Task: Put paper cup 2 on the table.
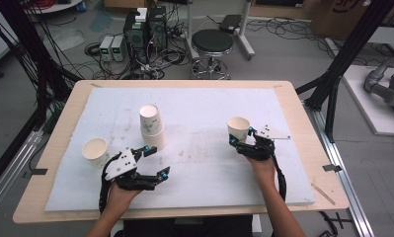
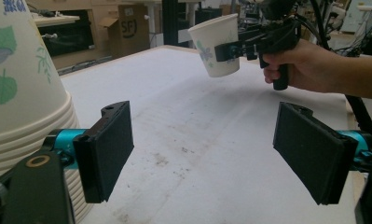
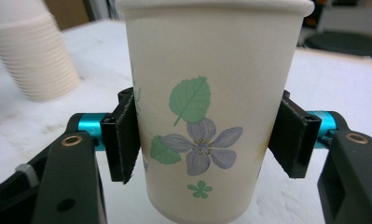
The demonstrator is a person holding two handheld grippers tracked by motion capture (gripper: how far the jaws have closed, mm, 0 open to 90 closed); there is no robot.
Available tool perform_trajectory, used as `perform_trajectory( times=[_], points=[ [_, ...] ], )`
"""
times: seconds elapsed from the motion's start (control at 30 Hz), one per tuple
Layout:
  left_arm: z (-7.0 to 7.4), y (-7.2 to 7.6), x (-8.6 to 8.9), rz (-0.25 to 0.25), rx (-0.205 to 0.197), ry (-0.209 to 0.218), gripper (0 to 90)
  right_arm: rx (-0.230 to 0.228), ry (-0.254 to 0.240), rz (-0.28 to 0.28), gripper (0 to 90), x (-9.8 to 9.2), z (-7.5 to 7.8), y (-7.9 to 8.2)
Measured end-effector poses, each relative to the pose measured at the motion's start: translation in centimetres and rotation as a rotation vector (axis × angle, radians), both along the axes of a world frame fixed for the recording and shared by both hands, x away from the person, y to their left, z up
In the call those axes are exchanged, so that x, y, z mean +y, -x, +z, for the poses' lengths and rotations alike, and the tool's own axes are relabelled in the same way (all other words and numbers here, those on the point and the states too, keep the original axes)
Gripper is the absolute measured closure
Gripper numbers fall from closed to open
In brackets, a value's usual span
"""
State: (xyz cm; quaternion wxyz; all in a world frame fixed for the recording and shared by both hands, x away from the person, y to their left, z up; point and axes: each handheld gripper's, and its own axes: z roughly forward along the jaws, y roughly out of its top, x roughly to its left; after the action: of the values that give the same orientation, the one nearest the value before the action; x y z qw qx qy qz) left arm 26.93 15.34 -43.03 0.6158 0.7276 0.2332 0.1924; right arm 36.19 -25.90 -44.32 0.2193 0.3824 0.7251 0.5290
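My right gripper (image 1: 241, 138) is shut on an upright paper cup (image 1: 238, 127) with a leaf and flower print, right of the board's middle. Its pads (image 3: 122, 140) press both sides of the cup (image 3: 211, 107). From the left gripper view this cup (image 2: 218, 44) hangs a little above the board. My left gripper (image 1: 156, 161) stands open near the front left with nothing between its pads (image 2: 106, 149). An upside-down stack of cups (image 1: 150, 126) stands just beyond it, close by its left pad (image 2: 25, 93). A single upright cup (image 1: 95, 150) sits at the far left.
A white foam board (image 1: 199, 108) covers most of the wooden table (image 1: 303, 118). Beyond the far edge stand a black stool (image 1: 212, 47), computer towers (image 1: 145, 29) and loose cables. Black frame posts (image 1: 350, 47) rise at both sides.
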Motion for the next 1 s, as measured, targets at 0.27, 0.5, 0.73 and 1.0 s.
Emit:
perform_trajectory(
  times=[0.27, 0.5, 0.73, 1.0],
  points=[
    [-0.2, -0.1, 0.0, 0.0, 0.007, -0.007, 19.9, 0.086, 0.052, -0.017, 34.5, 0.3, -0.7, -0.8],
    [-0.2, -0.2, 0.1, 0.008, 0.012, -0.009, 19.9, 0.128, 0.17, -0.013, 34.2, 1.2, -0.6, -0.9],
    [-0.3, -0.3, 0.3, 0.013, 0.021, -0.015, 20.0, 0.148, 0.217, 0.007, 34.8, 0.2, -0.4, 0.1],
    [-0.4, -0.4, 0.3, 0.019, 0.036, -0.013, 20.0, 0.147, 0.237, 0.029, 34.0, -0.5, -0.7, 0.8]
  ],
)
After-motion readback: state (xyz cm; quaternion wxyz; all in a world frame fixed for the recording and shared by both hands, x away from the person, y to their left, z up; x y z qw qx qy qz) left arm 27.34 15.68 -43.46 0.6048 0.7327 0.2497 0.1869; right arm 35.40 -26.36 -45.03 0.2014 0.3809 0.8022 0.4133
